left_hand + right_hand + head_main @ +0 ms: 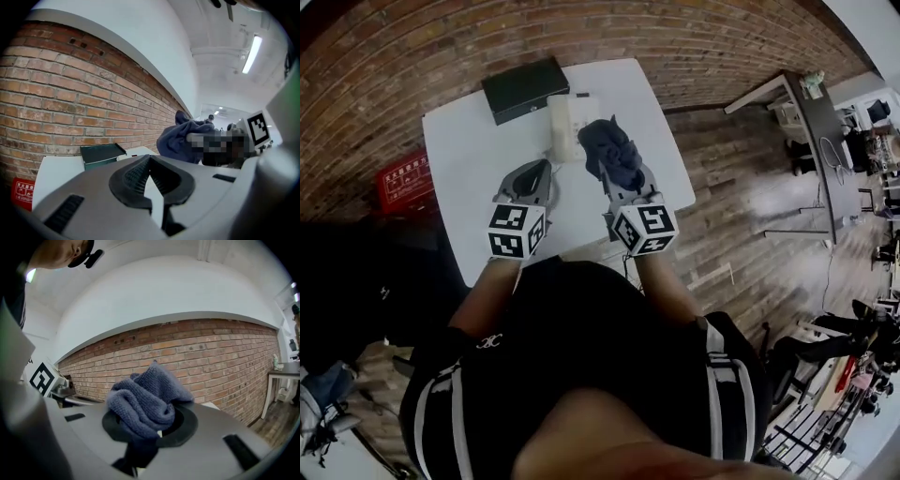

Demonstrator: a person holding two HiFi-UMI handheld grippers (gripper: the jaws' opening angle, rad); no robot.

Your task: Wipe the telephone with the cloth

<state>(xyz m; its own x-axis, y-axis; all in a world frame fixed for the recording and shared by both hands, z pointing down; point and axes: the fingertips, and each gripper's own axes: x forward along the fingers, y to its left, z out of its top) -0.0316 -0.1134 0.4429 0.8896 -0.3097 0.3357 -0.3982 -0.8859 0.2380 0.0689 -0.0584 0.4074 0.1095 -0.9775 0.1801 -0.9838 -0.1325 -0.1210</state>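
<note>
Slipping of cloth (614, 155) is judged main risk: small part seems pinched by right gripper (617, 180), bulk is bunched loose above jaws, so drag during wipe may pull it free. Telephone (565, 120), unheld at table's (464, 159) 12 o'clock, may be shoved toward box (523, 89) at 11 o'clock. Right gripper is clamped on cloth, at telephone's 4 o'clock; contact cannot be told. Left gripper (532, 178) is held at telephone's 7 o'clock, jaws slightly apart, nothing between.
</note>
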